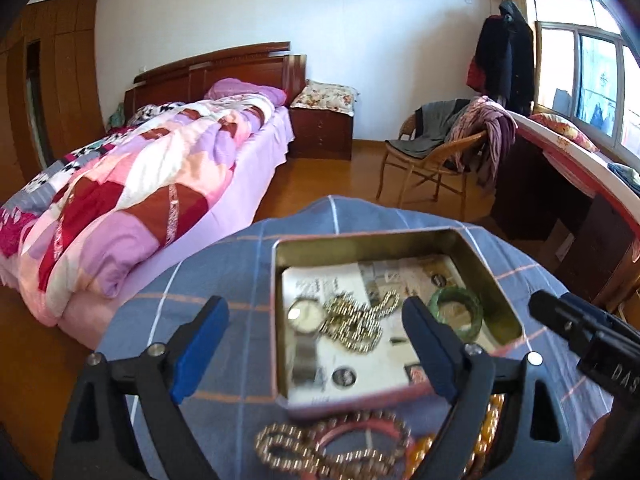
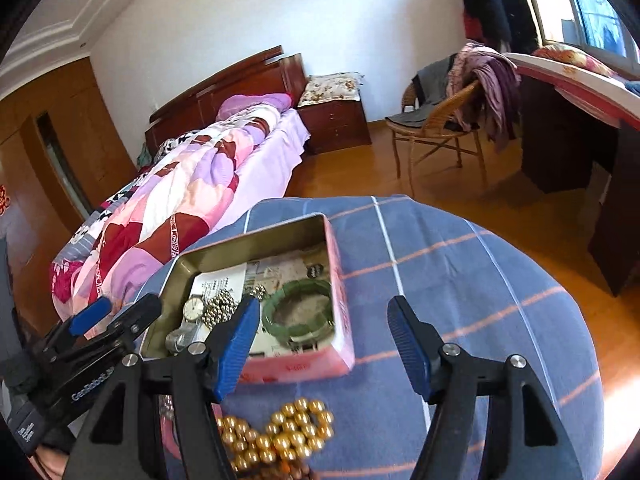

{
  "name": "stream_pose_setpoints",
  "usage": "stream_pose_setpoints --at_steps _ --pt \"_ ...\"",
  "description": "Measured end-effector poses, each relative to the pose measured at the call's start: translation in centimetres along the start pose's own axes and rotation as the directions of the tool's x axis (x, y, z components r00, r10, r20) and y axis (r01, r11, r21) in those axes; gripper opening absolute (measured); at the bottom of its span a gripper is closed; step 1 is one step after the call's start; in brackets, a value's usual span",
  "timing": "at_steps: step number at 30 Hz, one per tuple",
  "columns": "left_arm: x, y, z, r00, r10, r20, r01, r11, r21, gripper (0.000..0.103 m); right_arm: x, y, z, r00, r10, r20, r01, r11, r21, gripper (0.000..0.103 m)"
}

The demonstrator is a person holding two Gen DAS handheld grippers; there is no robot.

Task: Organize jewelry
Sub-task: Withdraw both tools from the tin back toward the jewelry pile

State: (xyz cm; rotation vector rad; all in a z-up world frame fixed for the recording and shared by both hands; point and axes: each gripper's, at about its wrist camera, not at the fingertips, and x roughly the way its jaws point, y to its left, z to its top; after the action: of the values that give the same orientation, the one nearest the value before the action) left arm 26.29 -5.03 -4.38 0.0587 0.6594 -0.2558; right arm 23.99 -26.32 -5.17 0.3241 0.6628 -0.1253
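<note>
An open pink tin box [image 1: 400,394] [image 2: 340,300] sits on a blue checked cloth. Inside it lie a wristwatch [image 1: 306,316] [image 2: 194,308], a silver bead chain [image 1: 356,324] [image 2: 220,306] and a green bangle [image 1: 460,310] [image 2: 298,312]. In front of the tin lie a bead chain [image 1: 288,446], a pink bangle [image 1: 360,436] and gold beads [image 2: 288,436]. My left gripper [image 1: 316,344] is open and empty above the tin's near side. My right gripper [image 2: 324,344] is open and empty by the tin's right front corner.
The blue cloth [image 2: 460,280] covers a round table. A bed with a patchwork quilt [image 1: 140,184] is at left, a wicker chair with clothes [image 1: 448,148] and a desk [image 1: 580,208] at right. The right gripper shows at the right edge of the left wrist view [image 1: 580,328].
</note>
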Motion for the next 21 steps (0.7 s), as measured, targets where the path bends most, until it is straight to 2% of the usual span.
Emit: stream_pose_setpoints --at_steps 7,12,21 --pt "-1.6 0.5 -2.4 0.999 0.026 -0.028 -0.027 0.999 -0.046 0.091 -1.9 0.1 -2.4 1.0 -0.021 0.002 0.021 1.0 -0.002 0.067" --pt "-3.0 0.0 -4.0 0.995 0.098 -0.002 -0.098 0.995 -0.009 0.091 -4.1 0.7 -4.2 0.994 -0.077 0.074 0.081 0.996 -0.048 0.067" --pt "-6.3 -0.1 -6.7 0.991 0.13 0.031 -0.129 0.992 -0.013 0.093 -7.3 0.6 -7.1 0.993 -0.076 0.095 0.08 0.996 -0.044 0.067"
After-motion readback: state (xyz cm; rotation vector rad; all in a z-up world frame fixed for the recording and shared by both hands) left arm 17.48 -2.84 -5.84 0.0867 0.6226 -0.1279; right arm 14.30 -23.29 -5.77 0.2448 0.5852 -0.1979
